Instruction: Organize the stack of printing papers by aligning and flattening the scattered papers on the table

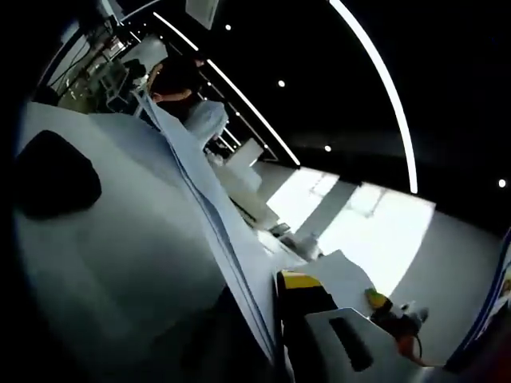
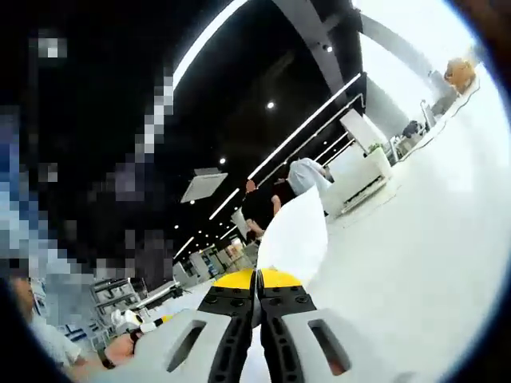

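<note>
Papers (image 1: 184, 231) upright between both tools, dark ceiling with strip lights (image 2: 307, 132) behind

Dim, dark ceiling with bright strip lights (image 1: 383, 88); windows (image 1: 375, 231) blown out; close paper (image 1: 144, 239) blurred, edges fisheye-bent.

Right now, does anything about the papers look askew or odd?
Yes. In the left gripper view the papers stand on edge and their edges fan apart, not aligned. In the right gripper view the right tongs are shut on a sheet that curves upward, not flat.
</note>
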`<act>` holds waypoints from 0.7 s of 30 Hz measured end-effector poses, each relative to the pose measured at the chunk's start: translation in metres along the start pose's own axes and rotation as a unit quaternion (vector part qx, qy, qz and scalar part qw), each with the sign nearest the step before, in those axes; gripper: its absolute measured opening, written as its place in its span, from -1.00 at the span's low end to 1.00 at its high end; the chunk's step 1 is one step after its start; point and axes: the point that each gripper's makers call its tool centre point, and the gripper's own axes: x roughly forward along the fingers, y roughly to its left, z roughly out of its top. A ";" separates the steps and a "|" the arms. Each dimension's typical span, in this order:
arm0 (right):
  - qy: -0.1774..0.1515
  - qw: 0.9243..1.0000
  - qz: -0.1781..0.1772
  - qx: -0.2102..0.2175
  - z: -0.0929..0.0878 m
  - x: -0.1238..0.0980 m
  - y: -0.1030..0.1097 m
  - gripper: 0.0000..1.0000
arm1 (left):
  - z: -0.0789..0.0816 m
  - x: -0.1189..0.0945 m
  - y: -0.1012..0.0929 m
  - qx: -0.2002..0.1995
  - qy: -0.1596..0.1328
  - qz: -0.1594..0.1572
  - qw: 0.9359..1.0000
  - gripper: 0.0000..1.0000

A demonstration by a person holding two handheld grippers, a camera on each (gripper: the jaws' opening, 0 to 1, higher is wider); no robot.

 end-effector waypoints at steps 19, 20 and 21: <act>0.017 0.997 0.062 0.041 -0.034 0.038 0.040 -1.00 | 0.002 -0.001 0.004 0.002 0.000 0.001 1.000 -0.82; 0.019 0.997 0.067 0.042 -0.036 0.039 0.042 -1.00 | 0.002 -0.001 0.004 0.002 0.000 0.002 1.000 -0.82; 0.021 0.996 0.075 0.044 -0.038 0.040 0.046 -1.00 | 0.002 -0.001 0.004 0.002 0.000 0.001 1.000 -0.82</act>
